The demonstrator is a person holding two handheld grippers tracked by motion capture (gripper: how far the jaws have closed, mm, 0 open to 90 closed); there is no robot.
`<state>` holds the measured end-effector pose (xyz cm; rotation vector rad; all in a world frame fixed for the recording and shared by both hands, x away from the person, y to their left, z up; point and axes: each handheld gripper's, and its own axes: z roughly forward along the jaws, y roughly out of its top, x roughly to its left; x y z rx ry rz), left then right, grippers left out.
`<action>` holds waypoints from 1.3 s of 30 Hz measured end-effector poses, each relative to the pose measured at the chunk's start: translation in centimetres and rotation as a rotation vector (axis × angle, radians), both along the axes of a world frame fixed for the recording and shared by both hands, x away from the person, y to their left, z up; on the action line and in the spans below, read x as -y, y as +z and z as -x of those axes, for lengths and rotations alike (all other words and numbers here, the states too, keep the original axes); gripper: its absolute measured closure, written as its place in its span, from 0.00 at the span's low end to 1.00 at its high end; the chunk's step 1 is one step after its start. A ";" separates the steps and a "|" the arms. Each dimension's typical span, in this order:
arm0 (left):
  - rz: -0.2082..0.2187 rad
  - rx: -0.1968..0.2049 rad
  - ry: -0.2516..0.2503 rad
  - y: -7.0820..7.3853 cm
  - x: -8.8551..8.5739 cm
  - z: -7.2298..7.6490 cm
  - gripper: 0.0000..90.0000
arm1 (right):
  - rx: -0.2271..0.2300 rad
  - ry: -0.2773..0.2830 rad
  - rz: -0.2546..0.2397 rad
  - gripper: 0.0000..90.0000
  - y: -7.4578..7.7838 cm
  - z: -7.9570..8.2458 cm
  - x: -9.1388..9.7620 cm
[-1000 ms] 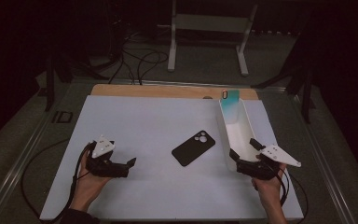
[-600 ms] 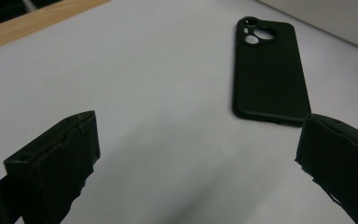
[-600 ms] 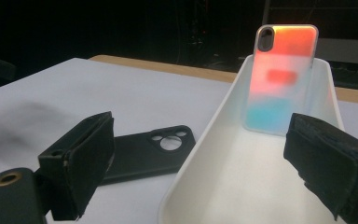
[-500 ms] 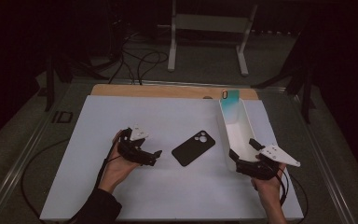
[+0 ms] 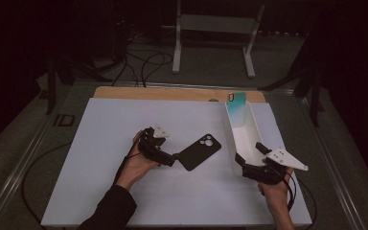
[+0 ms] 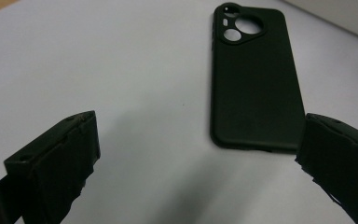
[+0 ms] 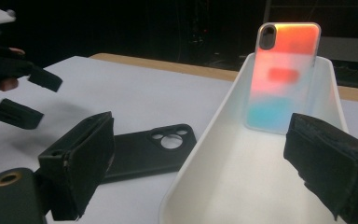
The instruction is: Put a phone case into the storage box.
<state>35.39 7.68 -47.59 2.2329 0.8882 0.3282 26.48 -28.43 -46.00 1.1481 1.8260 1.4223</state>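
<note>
Left tongs [image 5: 172,159], jaws spread wide, sit just left of black phone case [image 5: 200,152] lying flat mid-counter. Right tongs [image 5: 242,163], also released, straddle white tray [image 5: 230,132]. Risk: thin case slides w/ shallow grip.

Left tool [image 5: 171,159] jaws spread wide, right tool [image 5: 243,162] jaws wide apart, both low.

left gripper [image 5: 172,159] moved right, now beside black phone case [image 5: 199,152]
</note>
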 end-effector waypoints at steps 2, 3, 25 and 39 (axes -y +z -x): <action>0.007 -0.006 -0.009 -0.1 0.4 -0.3 0.00 | 0.000 0.000 0.000 0.10 0.0 0.0 0.0; 0.001 -0.007 -0.011 -0.2 0.6 -0.4 0.00 | 0.000 -0.001 0.000 0.10 0.0 0.0 0.0; -0.031 -0.076 -0.089 -2.1 5.2 -1.3 0.00 | -0.003 -0.001 0.004 0.10 -0.1 0.0 0.1; -0.068 -0.146 -0.121 -3.9 7.5 -1.5 0.00 | -0.004 -0.008 0.004 0.10 -0.2 -0.1 0.3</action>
